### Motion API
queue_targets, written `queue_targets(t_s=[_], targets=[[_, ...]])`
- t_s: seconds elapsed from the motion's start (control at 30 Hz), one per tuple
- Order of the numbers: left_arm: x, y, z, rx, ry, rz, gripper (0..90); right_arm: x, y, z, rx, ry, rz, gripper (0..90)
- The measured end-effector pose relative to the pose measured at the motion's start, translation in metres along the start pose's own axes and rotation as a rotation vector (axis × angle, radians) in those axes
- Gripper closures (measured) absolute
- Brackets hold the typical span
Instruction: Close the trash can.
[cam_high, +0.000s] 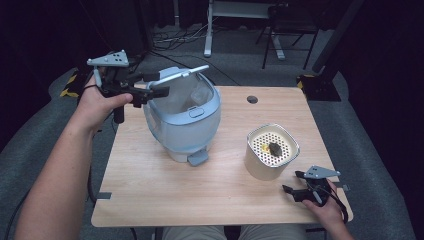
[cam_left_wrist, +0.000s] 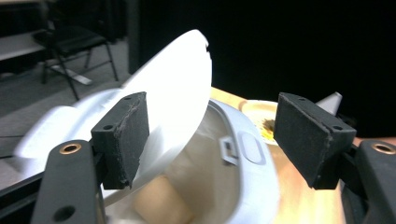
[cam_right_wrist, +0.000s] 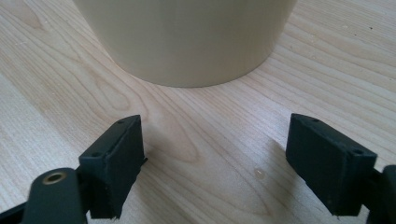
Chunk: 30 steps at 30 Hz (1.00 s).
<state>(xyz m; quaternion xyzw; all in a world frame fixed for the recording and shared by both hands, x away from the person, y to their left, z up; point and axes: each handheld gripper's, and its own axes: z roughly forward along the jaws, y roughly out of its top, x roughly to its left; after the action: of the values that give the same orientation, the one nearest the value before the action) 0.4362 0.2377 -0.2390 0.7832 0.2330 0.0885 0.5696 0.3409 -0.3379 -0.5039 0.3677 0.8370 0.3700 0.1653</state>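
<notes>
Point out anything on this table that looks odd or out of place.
The bin leans to one side with its lid raised by the left gripper. Small dark and yellow scraps lie on the cream container's perforated top.

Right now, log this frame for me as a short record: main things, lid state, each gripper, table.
main thing: pale blue bin with a foot pedal, on the wooden table
lid state: white lid raised, bin open
second thing: cream container with a perforated insert, a dark bit and yellow bits on it
left gripper: at the lid's edge, one of its fingers beside the lid, jaws open, no grip seen
right gripper: low over the table near the cream container, jaws open, nothing between them
</notes>
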Motion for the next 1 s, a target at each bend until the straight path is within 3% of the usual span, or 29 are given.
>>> queue_targets(t_s=[0.17,0.3,0.5,0.6,0.7,0.9,1.0], targets=[[-0.008,-0.007,0.008,0.044,-0.036,0.005,30.4,0.0,0.0,0.0,0.0,0.0,0.0,19.5],[-0.008,-0.01,0.015,0.098,-0.06,-0.038,38.8,0.0,0.0,0.0,0.0,-0.002,0.0,19.5],[-0.006,-0.013,0.029,0.134,-0.099,-0.084,45.0,0.0,0.0,0.0,0.0,-0.003,-0.001,19.5],[-0.004,-0.014,0.037,0.152,-0.097,-0.116,50.4,0.0,0.0,0.0,0.0,-0.003,0.0,19.5],[-0.002,-0.015,0.045,0.18,-0.066,-0.11,52.2,0.0,0.0,0.0,0.0,-0.003,0.0,19.5],[-0.002,-0.014,0.057,0.155,-0.059,-0.141,53.5,0.0,0.0,0.0,0.0,-0.002,0.0,19.5],[-0.004,-0.013,0.061,0.158,-0.035,-0.127,53.7,0.0,0.0,0.0,0.0,-0.002,0.0,19.5]])
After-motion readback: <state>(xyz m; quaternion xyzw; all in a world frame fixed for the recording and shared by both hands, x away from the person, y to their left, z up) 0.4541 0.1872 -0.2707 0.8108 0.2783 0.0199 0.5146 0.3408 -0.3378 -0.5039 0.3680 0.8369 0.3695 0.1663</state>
